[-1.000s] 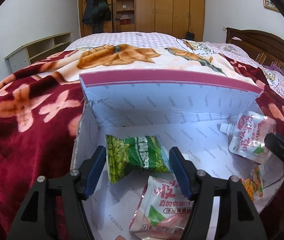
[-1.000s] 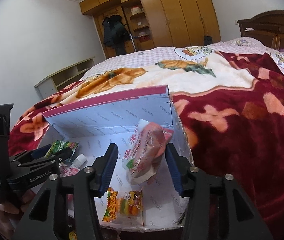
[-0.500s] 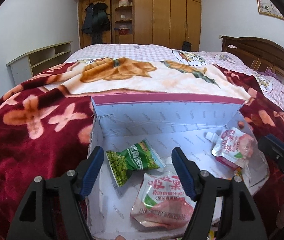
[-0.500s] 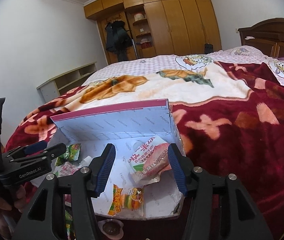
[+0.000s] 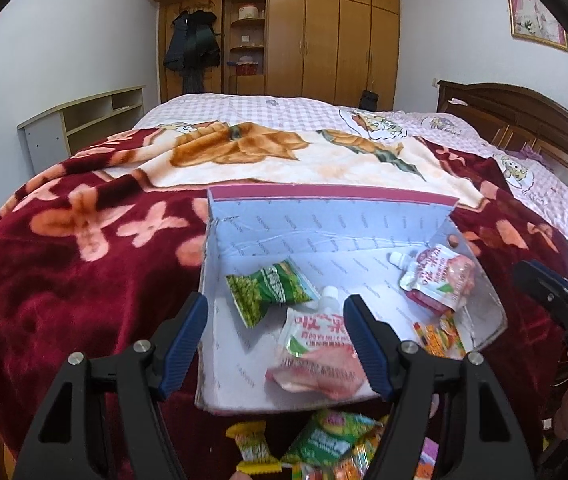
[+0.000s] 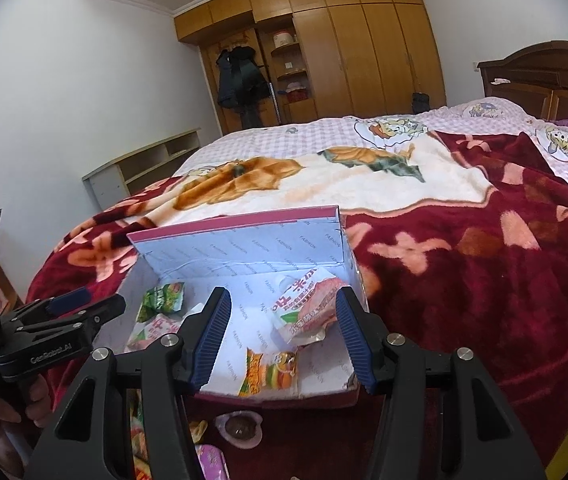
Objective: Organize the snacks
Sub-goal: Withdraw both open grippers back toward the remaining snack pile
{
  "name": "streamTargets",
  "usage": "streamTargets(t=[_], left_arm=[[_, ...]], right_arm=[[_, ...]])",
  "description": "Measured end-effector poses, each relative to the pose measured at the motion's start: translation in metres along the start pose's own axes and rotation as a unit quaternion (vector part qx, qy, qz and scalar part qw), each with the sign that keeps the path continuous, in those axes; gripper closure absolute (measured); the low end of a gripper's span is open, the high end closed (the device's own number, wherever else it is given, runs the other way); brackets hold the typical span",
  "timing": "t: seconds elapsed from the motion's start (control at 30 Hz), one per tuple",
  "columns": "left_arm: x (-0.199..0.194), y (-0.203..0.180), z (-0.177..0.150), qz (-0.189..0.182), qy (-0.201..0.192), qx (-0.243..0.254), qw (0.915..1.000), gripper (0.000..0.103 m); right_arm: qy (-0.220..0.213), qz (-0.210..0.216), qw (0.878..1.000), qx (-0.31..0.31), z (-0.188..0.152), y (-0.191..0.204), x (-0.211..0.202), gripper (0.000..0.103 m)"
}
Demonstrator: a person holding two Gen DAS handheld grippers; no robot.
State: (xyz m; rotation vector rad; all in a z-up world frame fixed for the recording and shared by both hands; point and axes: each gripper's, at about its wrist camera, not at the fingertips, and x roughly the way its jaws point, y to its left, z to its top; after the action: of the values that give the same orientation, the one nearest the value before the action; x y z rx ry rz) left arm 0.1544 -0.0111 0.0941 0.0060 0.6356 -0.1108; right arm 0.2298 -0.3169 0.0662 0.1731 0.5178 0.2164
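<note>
Both the left gripper (image 5: 276, 340) and the right gripper (image 6: 282, 336) are hovering with jaws apart, gripping nothing, above the open box (image 5: 324, 216). Inside are lying a green pea packet (image 5: 268, 292), two pink drink pouches (image 5: 316, 356) (image 5: 440, 276) and a burger-print packet (image 6: 270, 372). The box is sitting on a red floral blanket (image 5: 64, 272), with more snacks (image 5: 324, 444) lying loose before it.

Snack packets (image 5: 270, 292) inside open box (image 5: 324, 236)

bed (image 5: 244, 112) | red blanket (image 5: 64, 280) | open box (image 5: 324, 216) | loose snacks (image 5: 324, 440)
</note>
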Motion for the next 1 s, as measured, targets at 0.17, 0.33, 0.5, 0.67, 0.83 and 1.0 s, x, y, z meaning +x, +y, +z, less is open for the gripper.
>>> streamTargets(t=[0.17, 0.33, 0.5, 0.67, 0.83, 1.0], left_arm=[[-0.016, -0.001, -0.01, -0.004, 0.0, 0.003, 1.0, 0.029], [-0.035, 0.001, -0.025, -0.008, -0.004, -0.01, 0.9999, 0.029], [-0.046, 0.0, -0.041, -0.017, 0.003, -0.016, 0.9997, 0.029], [-0.057, -0.004, -0.059, -0.025, 0.009, -0.018, 0.9995, 0.029], [-0.061, -0.01, -0.074, -0.038, 0.021, -0.013, 0.999, 0.029], [-0.064, -0.017, -0.09, -0.049, 0.033, -0.006, 0.9982, 0.029]], right_arm=[[0.016, 0.013, 1.0, -0.004, -0.01, 0.007, -0.013, 0.047], [0.021, 0.013, 1.0, -0.016, -0.023, 0.016, -0.029, 0.047], [0.03, 0.021, 0.999, -0.016, -0.04, 0.021, -0.044, 0.046], [0.046, 0.023, 0.998, -0.027, -0.057, 0.026, -0.055, 0.046], [0.068, 0.022, 0.997, -0.037, -0.077, 0.027, -0.063, 0.046], [0.088, 0.019, 0.995, -0.045, -0.097, 0.026, -0.073, 0.046]])
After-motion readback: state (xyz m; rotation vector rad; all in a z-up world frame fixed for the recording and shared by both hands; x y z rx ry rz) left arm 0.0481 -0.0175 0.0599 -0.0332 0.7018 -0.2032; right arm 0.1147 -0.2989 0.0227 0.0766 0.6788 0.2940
